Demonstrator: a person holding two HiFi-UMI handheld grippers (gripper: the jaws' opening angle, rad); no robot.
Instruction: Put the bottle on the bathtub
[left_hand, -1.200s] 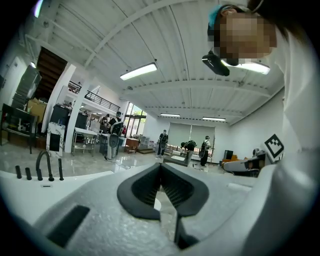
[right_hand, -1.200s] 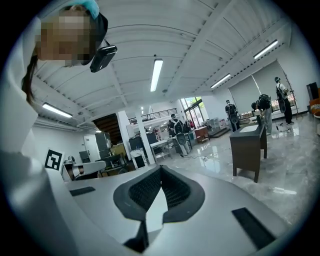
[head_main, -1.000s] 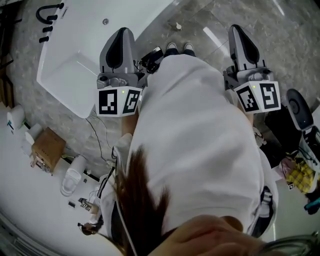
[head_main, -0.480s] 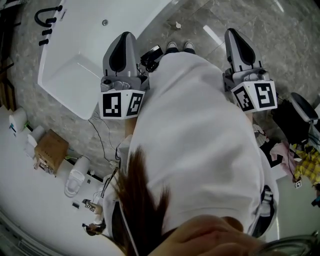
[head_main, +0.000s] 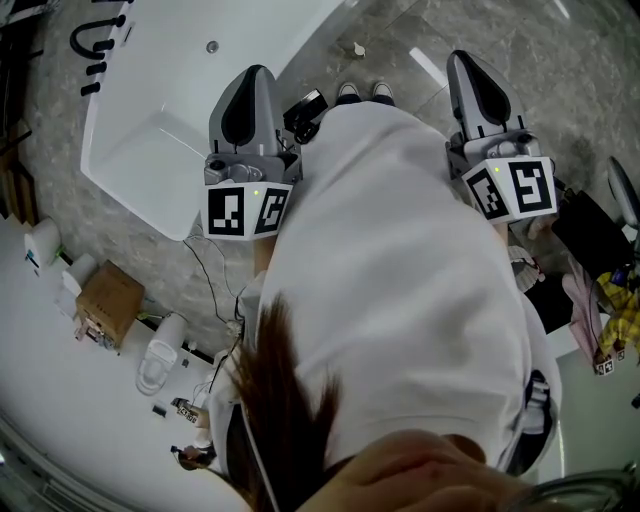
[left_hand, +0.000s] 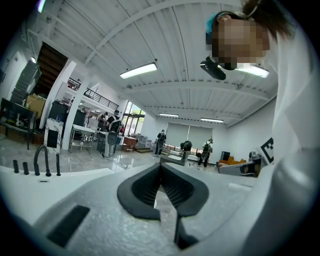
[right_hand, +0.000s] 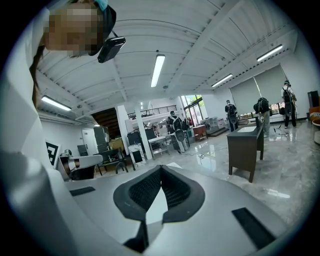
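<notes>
Left gripper (head_main: 252, 75): was closed fully, with the pads meeting at the tips; gripped nothing; was held on the person's left side, pointing almost level.
Right gripper (head_main: 466, 60): was closed in the same way, pads touching at the tips, with only floor seen through the gap behind them; held nothing.
Bathtub (head_main: 150, 130): was white and stood on the grey stone floor; in the head view lay just beside the left gripper and was partly covered by it; was well apart from the right gripper.
Faucet (head_main: 95, 35): was black, stood on the bathtub's far end; appeared also at the left edge of the left gripper view.
Bottle: could not be told with certainty in any view; was in neither gripper.
Cardboard box (head_main: 108, 298): lay on the floor near the bathtub's near corner, to the person's left, well apart from both grippers.
Dark cabinet (right_hand: 245, 145): stood on the shiny floor ahead of the right gripper, to the right of its jaws and well apart.
Shoes (head_main: 362, 93): were seen between the two grippers in the head view, beside the bathtub's edge.
</notes>
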